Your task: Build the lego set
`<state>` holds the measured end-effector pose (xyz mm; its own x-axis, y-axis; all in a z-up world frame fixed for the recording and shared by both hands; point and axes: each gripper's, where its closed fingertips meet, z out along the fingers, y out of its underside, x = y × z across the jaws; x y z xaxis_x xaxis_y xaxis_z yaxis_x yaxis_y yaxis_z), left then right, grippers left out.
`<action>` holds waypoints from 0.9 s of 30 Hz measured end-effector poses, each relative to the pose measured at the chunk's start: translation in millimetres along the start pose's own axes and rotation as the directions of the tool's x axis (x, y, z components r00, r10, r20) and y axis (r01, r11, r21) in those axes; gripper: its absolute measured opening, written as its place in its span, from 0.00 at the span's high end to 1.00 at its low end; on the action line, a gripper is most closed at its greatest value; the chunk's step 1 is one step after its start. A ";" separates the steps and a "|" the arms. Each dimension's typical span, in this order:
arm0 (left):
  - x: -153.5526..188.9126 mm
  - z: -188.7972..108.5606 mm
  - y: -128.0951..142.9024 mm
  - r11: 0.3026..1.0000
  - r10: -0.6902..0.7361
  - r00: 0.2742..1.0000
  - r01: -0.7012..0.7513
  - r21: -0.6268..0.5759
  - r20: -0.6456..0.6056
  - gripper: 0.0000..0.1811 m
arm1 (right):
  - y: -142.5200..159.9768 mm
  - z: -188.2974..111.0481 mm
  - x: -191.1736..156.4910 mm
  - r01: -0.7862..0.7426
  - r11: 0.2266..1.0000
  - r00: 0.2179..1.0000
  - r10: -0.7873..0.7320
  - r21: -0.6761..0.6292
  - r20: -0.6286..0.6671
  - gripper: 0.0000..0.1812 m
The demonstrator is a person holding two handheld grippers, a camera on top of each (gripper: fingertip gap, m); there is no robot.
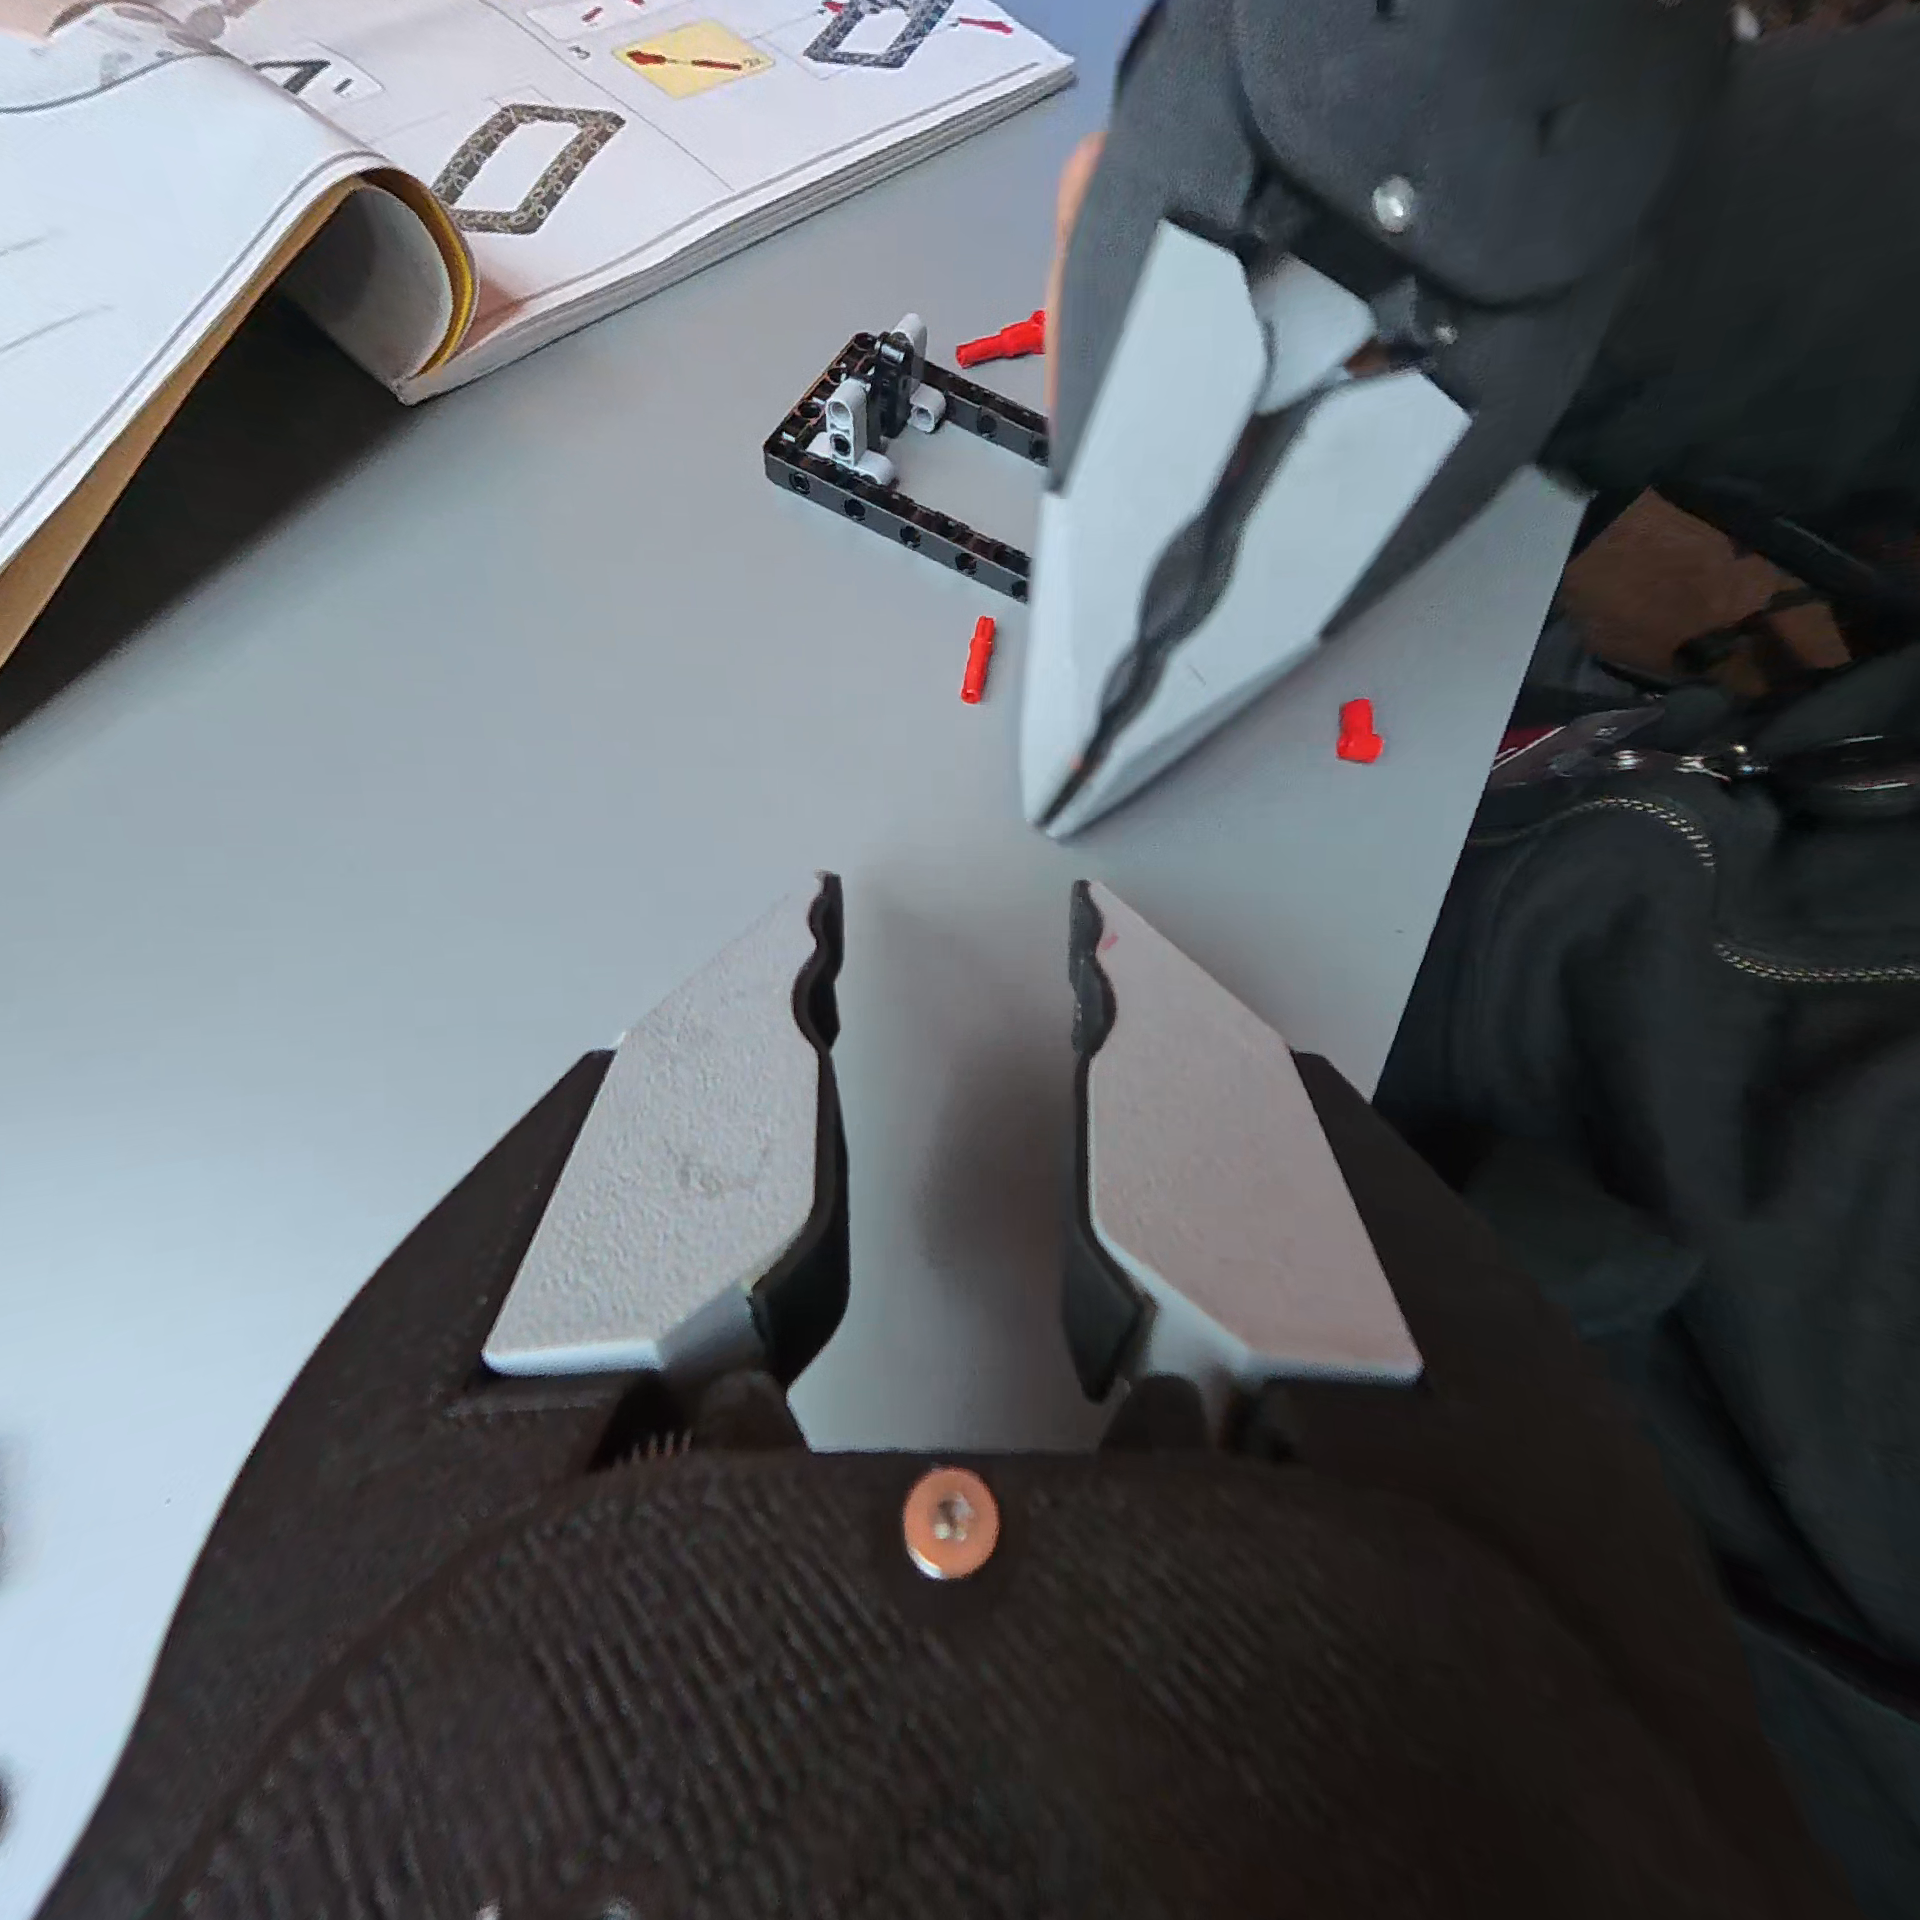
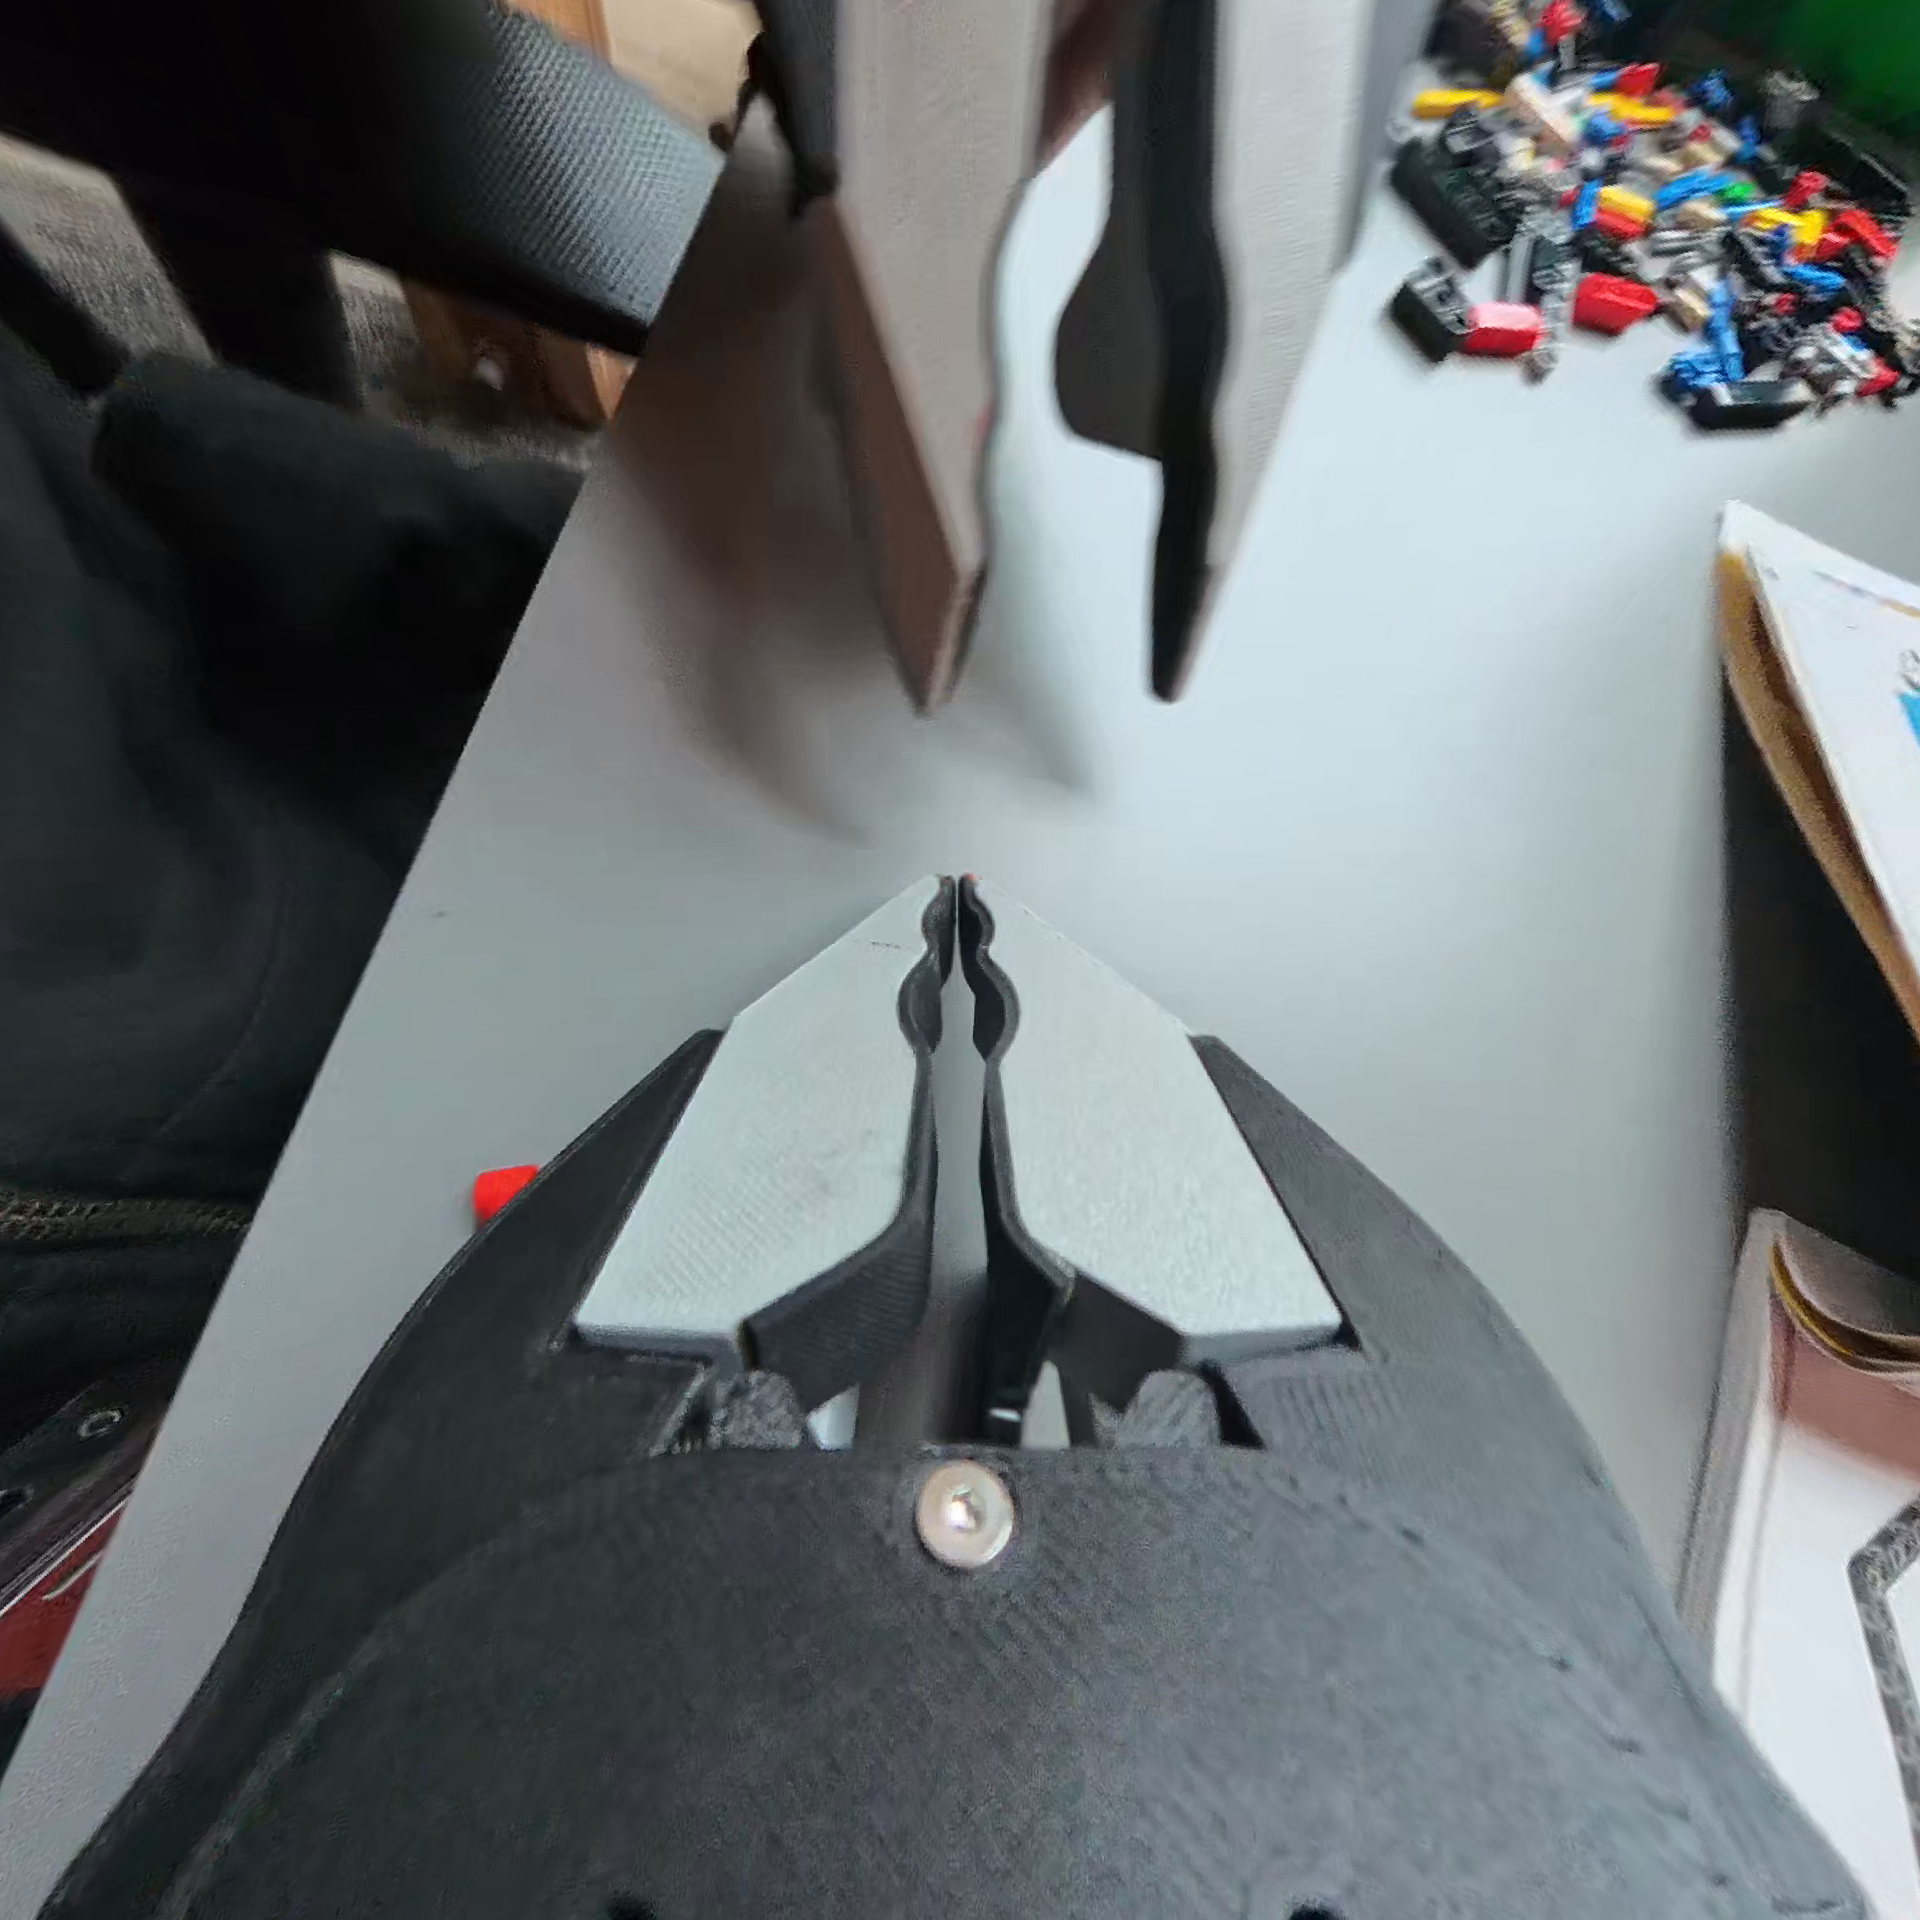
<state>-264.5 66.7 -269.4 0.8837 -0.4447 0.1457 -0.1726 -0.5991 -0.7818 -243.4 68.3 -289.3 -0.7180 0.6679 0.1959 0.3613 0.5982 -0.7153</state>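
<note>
A black rectangular Lego frame (image 1: 904, 457) with grey and black pieces fixed on it lies on the grey table (image 1: 416, 779). Three red pins lie loose around it: one behind it (image 1: 1000, 341), one in front (image 1: 977, 660), one to the right (image 1: 1356, 730). My left gripper (image 1: 956, 894) is open and empty, low over bare table. My right gripper (image 1: 1049, 821) is shut, tips pointing down at the table right of the frame, hiding the frame's right end. In the right wrist view the right gripper (image 2: 956, 883) is shut, the left gripper (image 2: 1049, 691) is open and blurred, and a red piece (image 2: 504, 1190) lies beside the right gripper.
An open instruction booklet (image 1: 499, 187) lies at the back left, also at the right in the right wrist view (image 2: 1829, 707). A pile of mixed loose bricks (image 2: 1662, 229) sits farther off. The table edge (image 2: 499, 831) runs beside dark clothing and a bag (image 1: 1683, 1039). My two grippers' fingertips are within a few centimetres of each other.
</note>
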 end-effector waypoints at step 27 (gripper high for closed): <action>-9.4 50.8 -8.9 0.957 0.187 0.982 -0.184 -0.226 -0.009 0.99 | 19.3 -46.4 -25.6 -0.154 0.985 0.987 0.156 0.073 -0.034 0.97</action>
<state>-249.2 110.1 -294.7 0.8321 -0.5546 0.0024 -0.4257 -0.6416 -0.6380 -190.5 83.3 -277.0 -0.6320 0.7679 0.1044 0.4231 0.4548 -0.7836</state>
